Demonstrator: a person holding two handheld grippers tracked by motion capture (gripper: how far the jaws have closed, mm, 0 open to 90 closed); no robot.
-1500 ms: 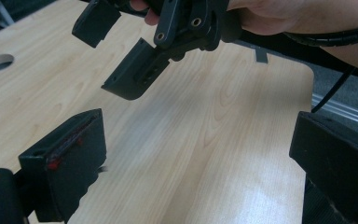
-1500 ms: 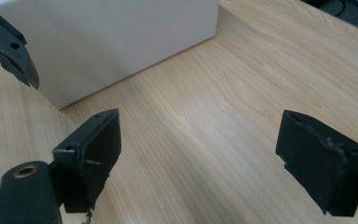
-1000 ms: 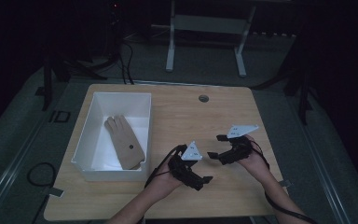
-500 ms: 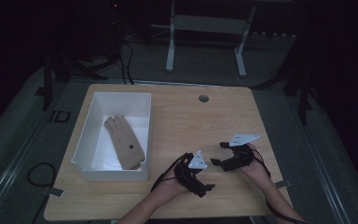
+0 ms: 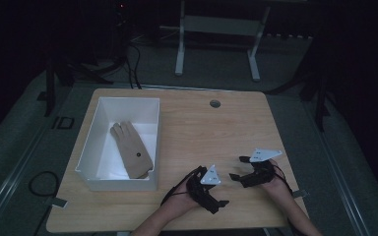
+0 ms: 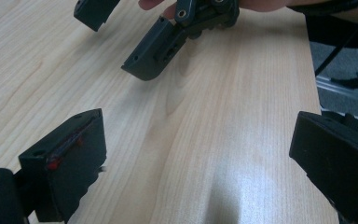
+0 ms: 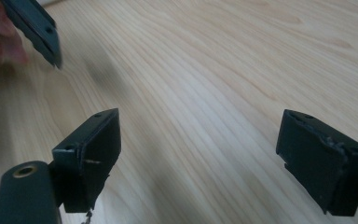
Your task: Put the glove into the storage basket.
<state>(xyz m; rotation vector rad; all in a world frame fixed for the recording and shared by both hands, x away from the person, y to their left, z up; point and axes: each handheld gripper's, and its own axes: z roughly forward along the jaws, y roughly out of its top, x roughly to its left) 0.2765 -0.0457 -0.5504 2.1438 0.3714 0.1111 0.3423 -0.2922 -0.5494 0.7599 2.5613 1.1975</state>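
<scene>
1. Since nothing lies between either pair of jaws, taken as a reach for the glove; one wooden table, bare apart from the bin and one round grommet hole far beyond the bin's right corner.
2. One white bin, at the table's left half, holding the single tan glove flat on its floor.
3. Glove: long axis running from the bin's far left toward its near right corner, fingers at the far end, cuff near the front wall.
4. Two grippers, both right of the bin near the table's front edge; left gripper closer to the bin, so judged the likelier one to reach, up and to the left.
5. Right gripper farther from the bin; both spread wide, gripping nothing, wood grain plain between the jaws.
</scene>
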